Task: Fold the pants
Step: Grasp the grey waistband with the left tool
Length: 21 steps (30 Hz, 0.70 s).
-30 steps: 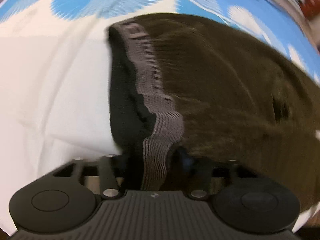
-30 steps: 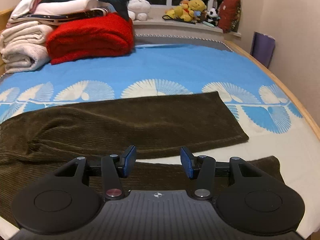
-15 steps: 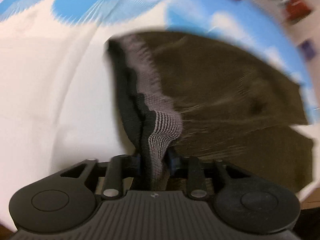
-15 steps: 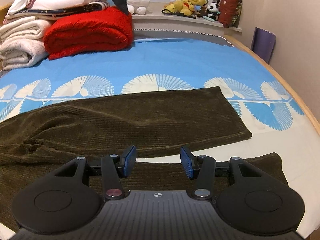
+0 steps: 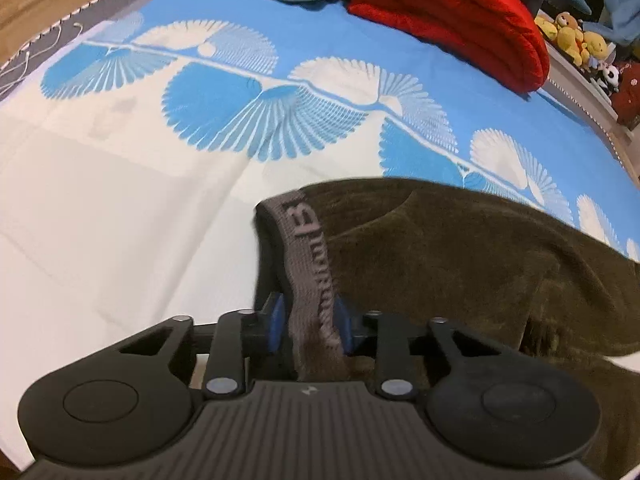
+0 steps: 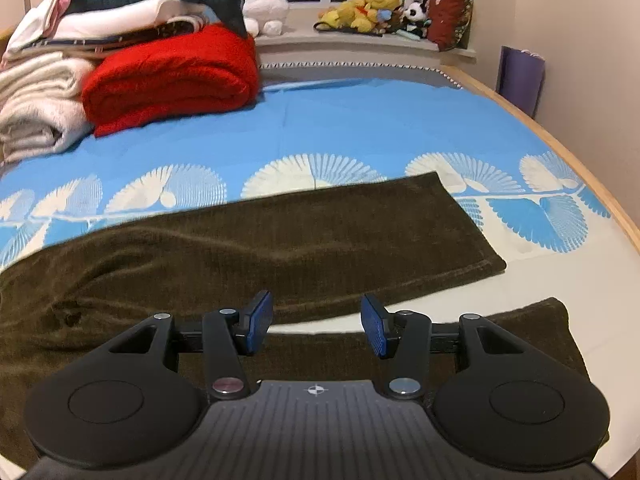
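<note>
Pants (image 6: 280, 240) of dark brown corduroy lie spread across the bed (image 6: 360, 128), both legs stretched toward its right side. Their grey waistband (image 5: 310, 264) is pinched in the left gripper (image 5: 308, 322), whose jaws have just been closing on it, lifting that edge. The right gripper (image 6: 316, 322) hovers over the nearer leg, jaws apart and empty.
</note>
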Each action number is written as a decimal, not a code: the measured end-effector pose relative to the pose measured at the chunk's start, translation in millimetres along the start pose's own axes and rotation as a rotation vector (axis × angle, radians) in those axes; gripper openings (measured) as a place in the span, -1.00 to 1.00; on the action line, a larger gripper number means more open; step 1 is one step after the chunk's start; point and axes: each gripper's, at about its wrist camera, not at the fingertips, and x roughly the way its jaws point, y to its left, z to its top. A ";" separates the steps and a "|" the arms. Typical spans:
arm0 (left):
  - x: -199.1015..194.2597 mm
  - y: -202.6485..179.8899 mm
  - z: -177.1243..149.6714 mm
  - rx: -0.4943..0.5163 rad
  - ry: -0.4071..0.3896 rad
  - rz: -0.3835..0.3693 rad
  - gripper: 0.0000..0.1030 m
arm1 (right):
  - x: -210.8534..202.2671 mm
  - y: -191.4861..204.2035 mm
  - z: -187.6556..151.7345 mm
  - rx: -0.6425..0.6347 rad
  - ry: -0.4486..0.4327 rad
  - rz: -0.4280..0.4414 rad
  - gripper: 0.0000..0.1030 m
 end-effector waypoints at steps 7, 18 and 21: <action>34.9 -31.7 33.1 0.069 -0.090 0.006 -0.41 | -2.3 0.5 6.5 0.021 -0.035 0.011 -0.01; 101.7 -16.3 71.6 0.072 -0.107 0.016 0.28 | 6.7 -0.2 5.8 -0.034 -0.008 0.001 -0.01; 121.0 -13.0 76.3 0.077 -0.063 0.001 0.50 | 8.0 -7.0 5.6 -0.021 0.000 -0.004 -0.01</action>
